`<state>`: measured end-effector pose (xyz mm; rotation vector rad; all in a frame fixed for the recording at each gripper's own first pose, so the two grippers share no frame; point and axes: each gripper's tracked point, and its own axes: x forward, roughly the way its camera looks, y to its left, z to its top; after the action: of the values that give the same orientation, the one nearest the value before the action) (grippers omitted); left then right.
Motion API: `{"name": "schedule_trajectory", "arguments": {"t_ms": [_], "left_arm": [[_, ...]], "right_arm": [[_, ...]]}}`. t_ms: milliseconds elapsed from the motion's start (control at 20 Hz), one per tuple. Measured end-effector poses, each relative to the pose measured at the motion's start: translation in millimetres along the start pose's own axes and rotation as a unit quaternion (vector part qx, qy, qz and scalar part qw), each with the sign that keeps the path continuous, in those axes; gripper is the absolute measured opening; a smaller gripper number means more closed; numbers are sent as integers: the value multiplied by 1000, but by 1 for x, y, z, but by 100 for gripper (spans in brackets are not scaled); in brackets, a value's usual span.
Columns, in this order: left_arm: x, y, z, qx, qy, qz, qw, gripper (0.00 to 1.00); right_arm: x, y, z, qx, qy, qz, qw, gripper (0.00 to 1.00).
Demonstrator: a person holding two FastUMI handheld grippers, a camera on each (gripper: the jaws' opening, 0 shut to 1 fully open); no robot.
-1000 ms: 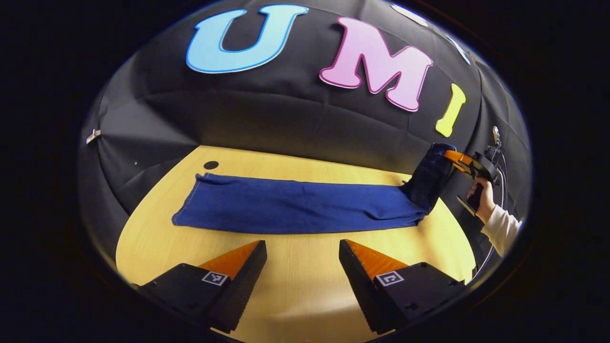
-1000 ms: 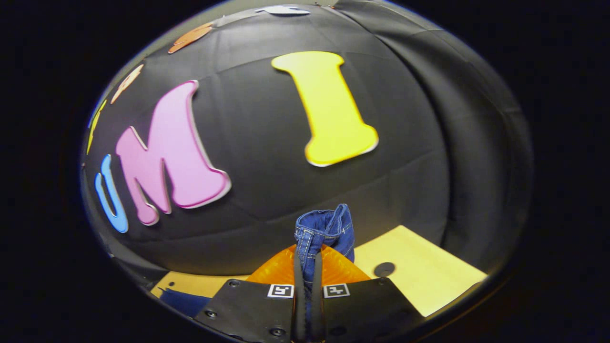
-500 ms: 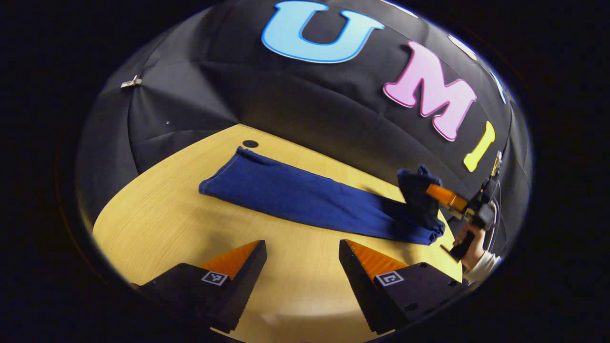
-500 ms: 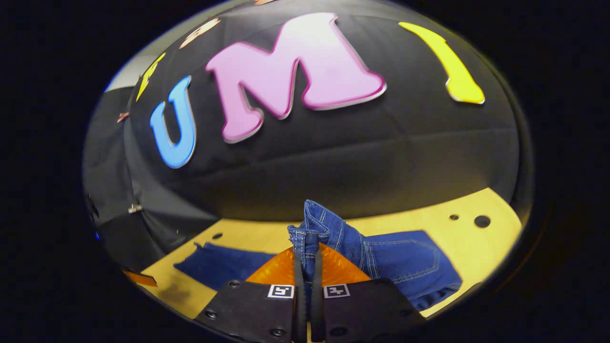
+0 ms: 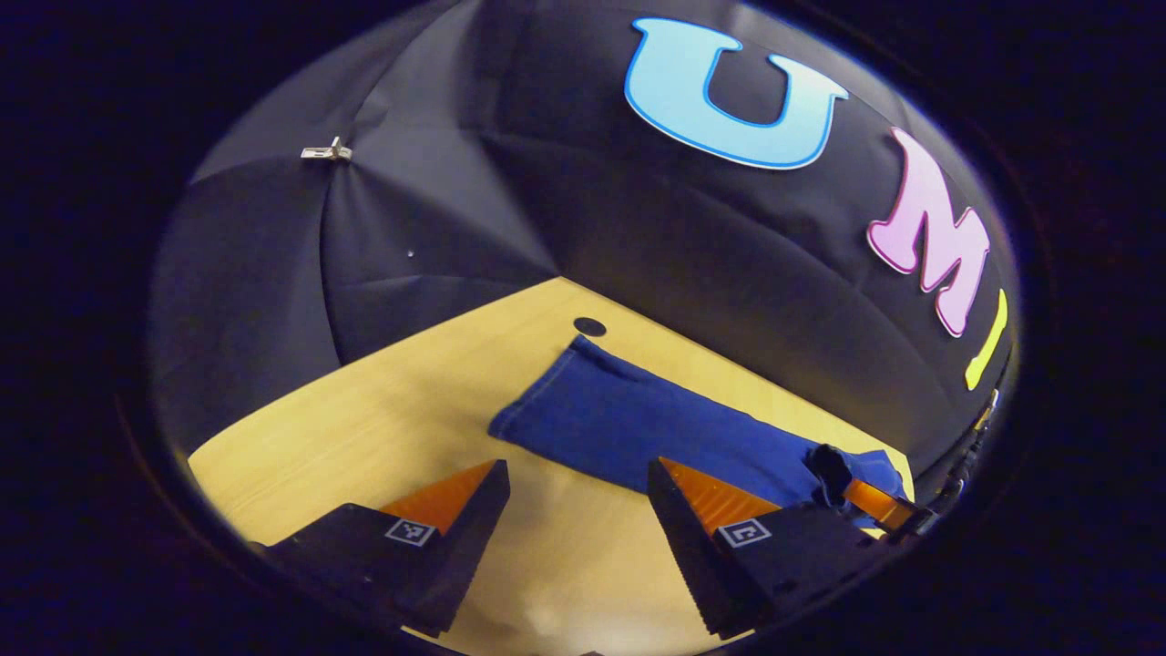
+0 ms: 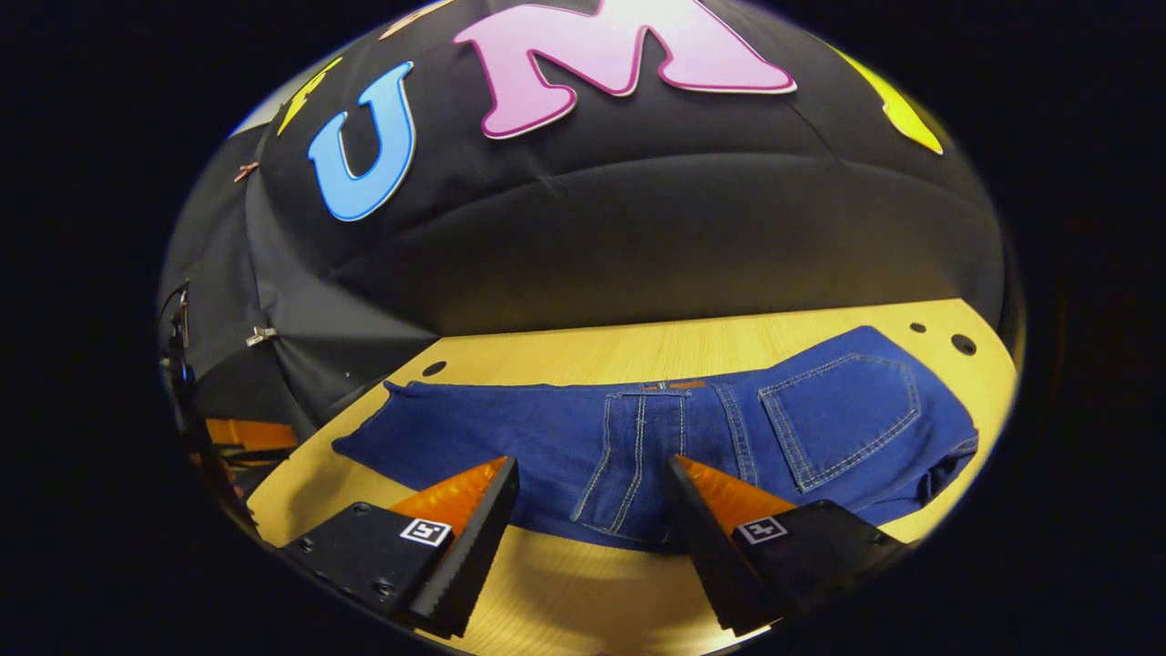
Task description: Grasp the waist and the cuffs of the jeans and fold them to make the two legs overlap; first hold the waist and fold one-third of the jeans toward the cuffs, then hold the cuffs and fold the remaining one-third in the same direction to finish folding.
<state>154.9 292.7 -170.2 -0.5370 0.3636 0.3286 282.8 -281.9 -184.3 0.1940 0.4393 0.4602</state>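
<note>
The blue jeans [image 6: 547,433] lie along the wooden table [image 6: 565,592], legs overlapped. Their waist part, with a back pocket [image 6: 838,410] facing up, is folded over onto the legs. My right gripper [image 6: 588,483] is open just in front of the folded waist edge, and nothing sits between its fingers. In the left gripper view the leg end of the jeans [image 5: 629,424] runs to the cuffs [image 5: 537,405]. My left gripper [image 5: 578,487] is open above bare table, just short of the cuffs. The right gripper [image 5: 879,506] shows at the far end of the cloth.
Small round holes mark the table [image 5: 364,410]: one [image 5: 589,325] just beyond the cuffs, two more [image 6: 963,343] near the folded end. The black booth wall closes in behind the table. The left gripper [image 6: 241,433] appears at the left edge of the right gripper view.
The right gripper carried the waist over the legs, lowered it and opened, letting go of it. The left gripper has swung toward the cuff end, still open.
</note>
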Motion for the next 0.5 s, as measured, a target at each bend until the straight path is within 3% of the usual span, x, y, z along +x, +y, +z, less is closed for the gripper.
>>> {"name": "schedule_trajectory", "arguments": {"t_ms": [250,500], "left_arm": [[65,20,8,37,22,-1,999,96],[120,23,-30,91,91,12,992,95]], "right_arm": [[-33,-28,11,42,-12,-32,999,98],[-51,-67,10,33,-4,-69,997,98]]}}
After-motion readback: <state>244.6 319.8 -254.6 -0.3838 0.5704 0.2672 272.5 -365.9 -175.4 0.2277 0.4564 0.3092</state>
